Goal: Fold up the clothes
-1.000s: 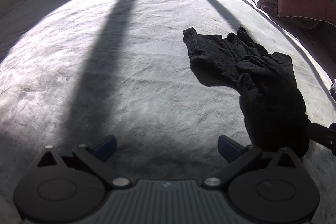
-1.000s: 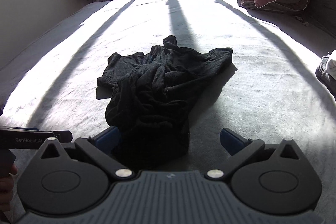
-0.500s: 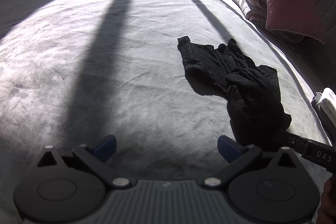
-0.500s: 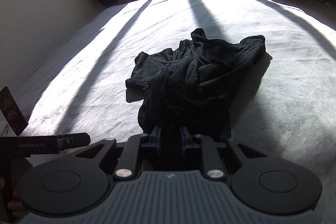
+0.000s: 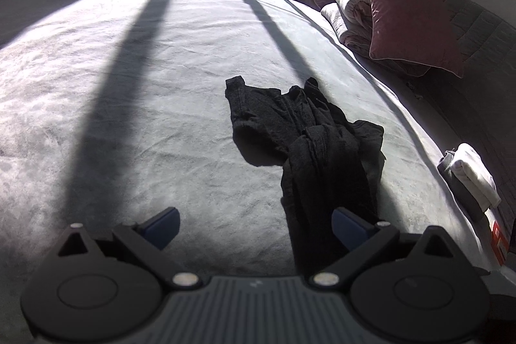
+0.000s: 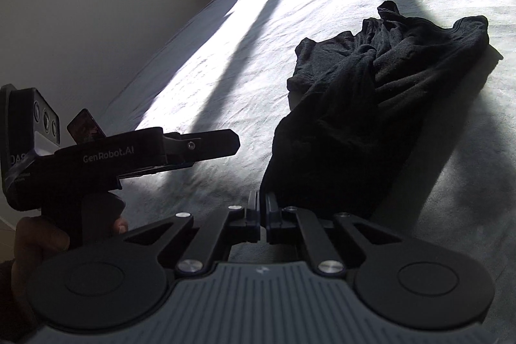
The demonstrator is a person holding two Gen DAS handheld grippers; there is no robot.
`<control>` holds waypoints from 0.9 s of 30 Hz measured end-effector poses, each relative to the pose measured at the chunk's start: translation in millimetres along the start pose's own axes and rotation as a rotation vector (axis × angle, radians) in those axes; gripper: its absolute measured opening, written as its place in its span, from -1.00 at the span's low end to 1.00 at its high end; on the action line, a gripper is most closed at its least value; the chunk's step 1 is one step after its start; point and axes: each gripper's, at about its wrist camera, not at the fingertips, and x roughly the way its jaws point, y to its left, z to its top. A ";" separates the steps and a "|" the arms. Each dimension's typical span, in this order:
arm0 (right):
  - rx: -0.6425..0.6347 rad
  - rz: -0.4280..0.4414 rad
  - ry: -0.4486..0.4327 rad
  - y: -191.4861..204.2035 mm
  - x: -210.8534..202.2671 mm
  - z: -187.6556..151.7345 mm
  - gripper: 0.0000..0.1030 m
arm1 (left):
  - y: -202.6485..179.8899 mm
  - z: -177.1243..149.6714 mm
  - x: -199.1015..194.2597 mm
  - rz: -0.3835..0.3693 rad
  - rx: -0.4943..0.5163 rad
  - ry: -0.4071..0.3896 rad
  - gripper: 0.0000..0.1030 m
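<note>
right gripper [image 6: 262,216] jaws together, apparently pinching shirt [image 6: 371,92] hem | left gripper [image 5: 254,226] jaws apart, empty | shirt: soft, light, bunched | grip hem corners.

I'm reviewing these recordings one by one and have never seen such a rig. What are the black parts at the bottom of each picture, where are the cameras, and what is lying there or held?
There is no robot. A person carries a two-finger tool in each hand, each with a fisheye camera looking along its fingers. One picture looks out from the left hand-held gripper, which is wide open and holds nothing. The other looks out from the right hand-held gripper, whose jaws have just closed and appear to pinch the near edge of the crumpled black knit garment. The garment lies on a pale grey bed cover. A dusty-pink velvet pillow rests at the far side.
</note>
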 end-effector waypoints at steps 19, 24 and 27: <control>-0.076 0.058 0.029 5.3 -16.0 -2.8 -0.68 | -32.8 3.0 31.7 -0.017 0.086 0.053 0.79; -0.055 0.001 -0.078 -4.1 -31.8 10.6 0.28 | -30.2 6.4 33.7 -0.029 0.055 0.048 0.79; -0.027 -0.059 -0.113 -15.2 -32.1 18.6 0.28 | -36.2 8.8 37.0 -0.049 0.057 0.046 0.71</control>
